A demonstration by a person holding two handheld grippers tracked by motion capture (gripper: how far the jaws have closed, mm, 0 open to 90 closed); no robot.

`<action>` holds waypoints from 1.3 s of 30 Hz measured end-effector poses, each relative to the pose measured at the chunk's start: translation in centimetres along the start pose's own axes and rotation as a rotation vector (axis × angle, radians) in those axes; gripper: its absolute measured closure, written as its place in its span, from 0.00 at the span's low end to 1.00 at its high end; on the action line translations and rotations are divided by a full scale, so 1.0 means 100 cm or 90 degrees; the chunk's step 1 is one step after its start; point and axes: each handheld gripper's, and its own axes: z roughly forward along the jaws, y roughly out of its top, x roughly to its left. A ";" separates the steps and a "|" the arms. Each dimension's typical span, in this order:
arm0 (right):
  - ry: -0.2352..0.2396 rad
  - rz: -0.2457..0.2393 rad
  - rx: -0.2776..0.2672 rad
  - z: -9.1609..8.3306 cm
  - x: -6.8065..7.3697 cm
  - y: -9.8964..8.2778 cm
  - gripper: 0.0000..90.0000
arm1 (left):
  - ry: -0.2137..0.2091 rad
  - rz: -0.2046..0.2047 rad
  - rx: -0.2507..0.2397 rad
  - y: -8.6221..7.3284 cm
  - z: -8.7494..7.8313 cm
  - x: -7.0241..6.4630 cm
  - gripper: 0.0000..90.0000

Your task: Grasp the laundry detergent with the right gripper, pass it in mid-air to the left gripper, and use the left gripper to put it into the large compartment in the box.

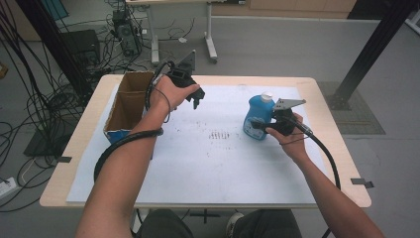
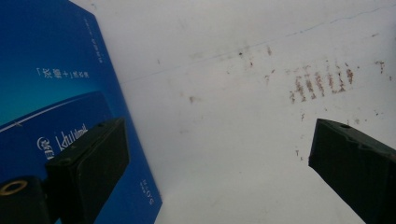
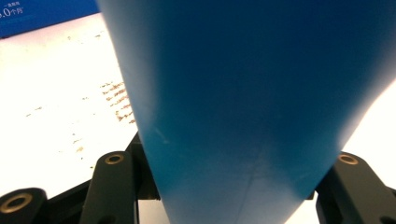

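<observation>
While the cardboard box [image 1: 128, 101] is sitting open at the table's [image 1: 74, 144] far left corner, the left gripper [image 1: 195, 100] is hovering just beside it with its jaws spread wide and nothing between them. Toward the right edge, the right gripper [image 1: 263, 125] is clamping the blue bottle [image 1: 257, 117], white cap up, just above or on the white sheet [image 1: 208, 163]. The carrying step seems to be in hand; next, the bottle likely needs moving left across the sheet and lowering into the box.

A wooden table [image 1: 324, 106] carries a stained white sheet [image 1: 213, 163], with an open cardboard box [image 1: 128, 101] at its left.
</observation>
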 end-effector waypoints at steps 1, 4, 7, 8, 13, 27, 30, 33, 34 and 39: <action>0.000 0.000 0.000 0.000 0.000 0.000 0.49 | -0.001 -0.002 0.000 0.000 -0.001 0.000 0.06; -0.002 -0.001 0.000 0.000 0.000 0.000 0.49 | 0.000 0.000 -0.002 -0.001 -0.003 0.002 0.06; -0.003 -0.001 0.000 0.000 0.001 0.000 0.49 | 0.000 -0.003 -0.005 -0.003 -0.005 0.003 0.06; -0.003 -0.001 0.001 0.000 0.001 0.000 0.49 | 0.000 -0.002 -0.005 -0.003 -0.006 0.004 0.06; -0.004 0.000 0.001 0.000 0.001 0.000 0.49 | -0.002 -0.004 -0.007 -0.005 -0.007 0.005 0.06; 0.001 0.032 0.032 -0.007 0.002 0.007 0.49 | -0.020 0.022 -0.011 -0.006 -0.029 0.016 0.06; 0.007 0.055 0.034 -0.011 0.001 0.009 0.49 | -0.016 0.040 -0.008 -0.005 -0.037 0.017 0.06; 0.000 0.068 0.042 -0.015 0.003 0.014 0.49 | -0.015 0.055 -0.012 -0.005 -0.045 0.018 0.06; -0.004 0.067 0.047 -0.016 0.003 0.017 0.49 | -0.014 0.062 -0.016 -0.005 -0.048 0.018 0.06; -0.018 0.059 0.062 -0.022 0.009 0.031 0.49 | -0.011 0.083 -0.023 -0.004 -0.060 0.019 0.06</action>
